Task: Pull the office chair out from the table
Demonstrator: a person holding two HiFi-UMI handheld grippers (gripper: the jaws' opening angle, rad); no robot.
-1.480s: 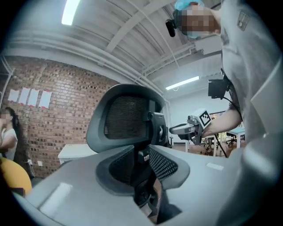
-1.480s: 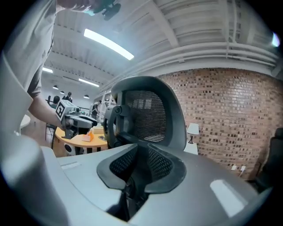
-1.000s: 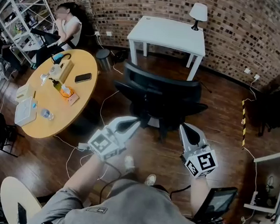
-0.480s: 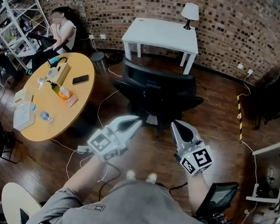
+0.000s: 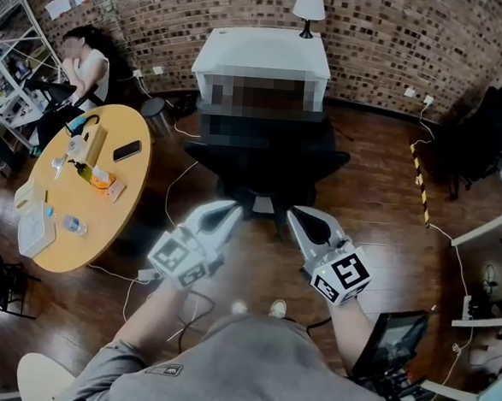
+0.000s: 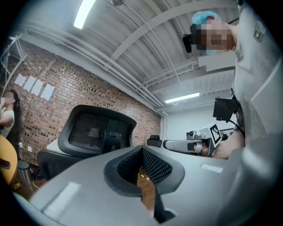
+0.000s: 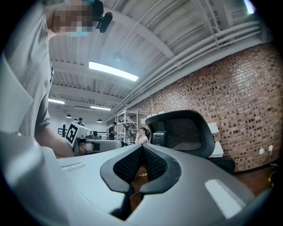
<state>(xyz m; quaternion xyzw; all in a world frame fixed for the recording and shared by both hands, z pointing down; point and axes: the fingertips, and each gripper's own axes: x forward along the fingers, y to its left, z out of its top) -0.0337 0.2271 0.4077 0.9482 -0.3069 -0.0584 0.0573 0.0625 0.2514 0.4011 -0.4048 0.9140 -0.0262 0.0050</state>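
Observation:
The black office chair (image 5: 267, 158) stands against the front of the white table (image 5: 261, 52), partly behind a mosaic patch. Both grippers are held level and point at the chair's back from a short way off, touching nothing. My left gripper (image 5: 231, 209) is shut and empty, and so is my right gripper (image 5: 296, 214). In the left gripper view the mesh backrest (image 6: 95, 130) shows beyond the shut jaws of the left gripper (image 6: 142, 151), with the right gripper (image 6: 185, 144) off to the side. In the right gripper view the backrest (image 7: 183, 132) rises past the right gripper (image 7: 141, 149).
A round yellow table (image 5: 43, 176) with a phone, bottles and boxes stands left. A person (image 5: 85, 64) sits at the back left. Cables (image 5: 179, 182) trail over the wood floor. A lamp (image 5: 309, 4) stands on the white table. Yellow-black tape (image 5: 419, 186) and another dark chair (image 5: 488, 126) lie right.
Both grippers have drifted forward and closer together behind the chair, the right one more. Their jaws stay shut. The head view has tilted, so the table and chair sit higher in it.

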